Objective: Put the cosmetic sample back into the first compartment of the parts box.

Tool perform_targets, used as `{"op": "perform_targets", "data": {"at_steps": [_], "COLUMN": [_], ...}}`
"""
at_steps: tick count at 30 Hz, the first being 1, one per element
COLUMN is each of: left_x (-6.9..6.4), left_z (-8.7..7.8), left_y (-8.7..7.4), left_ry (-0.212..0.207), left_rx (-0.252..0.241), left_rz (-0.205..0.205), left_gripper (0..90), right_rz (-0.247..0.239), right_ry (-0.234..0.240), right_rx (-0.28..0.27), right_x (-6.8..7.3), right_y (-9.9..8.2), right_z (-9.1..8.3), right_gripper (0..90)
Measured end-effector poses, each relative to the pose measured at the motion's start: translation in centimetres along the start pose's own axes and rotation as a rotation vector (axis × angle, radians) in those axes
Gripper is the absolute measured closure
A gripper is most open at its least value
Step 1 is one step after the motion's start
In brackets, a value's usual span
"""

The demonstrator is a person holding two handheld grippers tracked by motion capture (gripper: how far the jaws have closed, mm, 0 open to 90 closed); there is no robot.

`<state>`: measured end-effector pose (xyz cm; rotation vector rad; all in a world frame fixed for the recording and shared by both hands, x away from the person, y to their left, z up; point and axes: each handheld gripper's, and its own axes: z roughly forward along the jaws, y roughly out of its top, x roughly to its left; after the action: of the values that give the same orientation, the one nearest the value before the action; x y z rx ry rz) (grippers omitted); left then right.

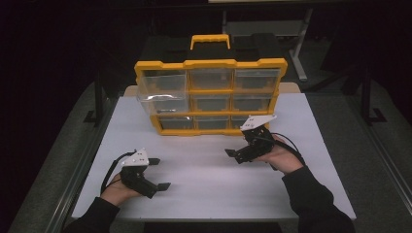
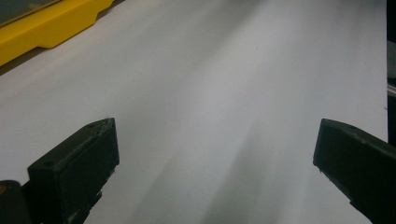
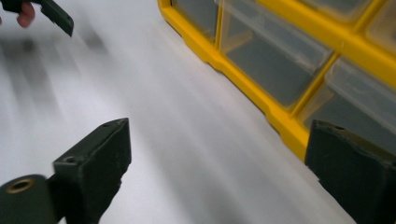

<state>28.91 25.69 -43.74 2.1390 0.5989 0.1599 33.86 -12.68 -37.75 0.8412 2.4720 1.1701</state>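
Okay, from the high view we see a yellow drawer organizer (image 1: 210,96) standing upright at the far middle of the white table (image 1: 204,189), the top-left drawer (image 1: 163,91) pulled out; left gripper (image 1: 159,174) wide and empty near the front left, right gripper (image 1: 236,154) just before the organizer's lower right corner. Left gripper view: jaws wide over bare table, organizer's base (image 2: 42,32) at top left. Right gripper view: jaws wide, nothing between, clear drawers (image 3: 280,60) close by. We read no writing anywhere.
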Motion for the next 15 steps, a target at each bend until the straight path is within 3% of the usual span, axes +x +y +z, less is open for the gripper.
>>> {"op": "perform_targets", "data": {"at_steps": [15], "left_x": [0.0], "left_z": [-0.1], "left_y": [0.0], "left_ry": [0.001], "left_rx": [-0.006], "left_rz": [-0.001], "left_gripper": [0.0], "right_rz": [0.098], "right_ry": [-0.084], "right_rx": [-0.033], "right_x": [0.2], "right_y": [-5.6], "right_z": [-0.7], "right_gripper": [0.0]}}
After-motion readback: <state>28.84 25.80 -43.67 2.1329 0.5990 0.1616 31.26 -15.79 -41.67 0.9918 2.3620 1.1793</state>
